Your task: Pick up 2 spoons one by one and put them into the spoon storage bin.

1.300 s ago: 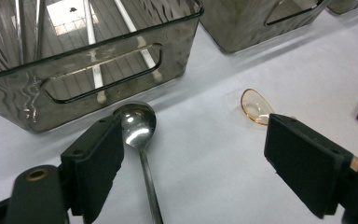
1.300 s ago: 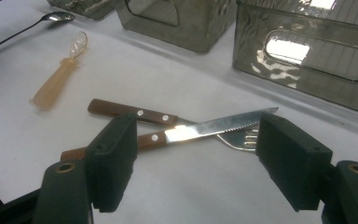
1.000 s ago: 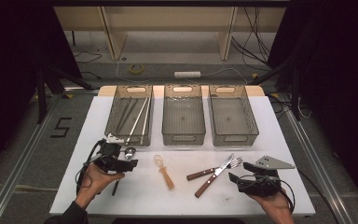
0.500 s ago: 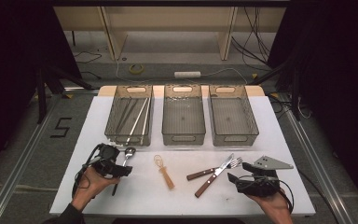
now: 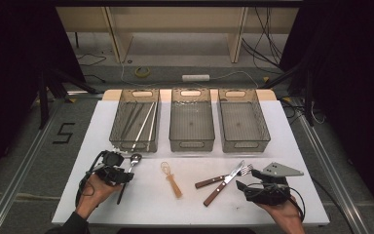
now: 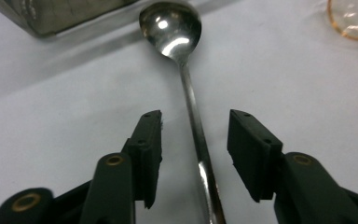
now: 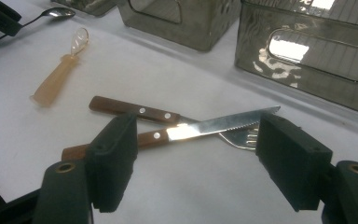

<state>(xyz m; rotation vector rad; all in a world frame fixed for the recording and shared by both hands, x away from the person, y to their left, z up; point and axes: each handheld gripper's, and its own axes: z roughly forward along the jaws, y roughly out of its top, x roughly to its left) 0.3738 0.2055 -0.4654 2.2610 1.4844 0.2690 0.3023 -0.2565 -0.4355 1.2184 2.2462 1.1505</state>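
While left gripper [image 6: 193, 140] straddles spoon [image 6: 186, 70] handle on white table [image 5: 292, 126] below leftmost tray [image 5: 135, 119], jaws have just been closing, gap each side, no pad contact. Step: grasping spoon. Next: pinch handle squarely, lift level, likely to tray. Right gripper [image 7: 196, 158] wide, empty, facing knife [image 7: 214, 127], fork [image 7: 237, 137]. Writing: floor mark "5" [image 5: 64, 132].

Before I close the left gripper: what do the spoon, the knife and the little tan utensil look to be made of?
Spoon: polished metal, likely steel; its bowl mirrors the lights.
Knife: bright serrated metal blade, dark brown handle with two pale rivets, apparently wood.
Tan utensil: translucent amber, probably plastic; its looped head lets light through.
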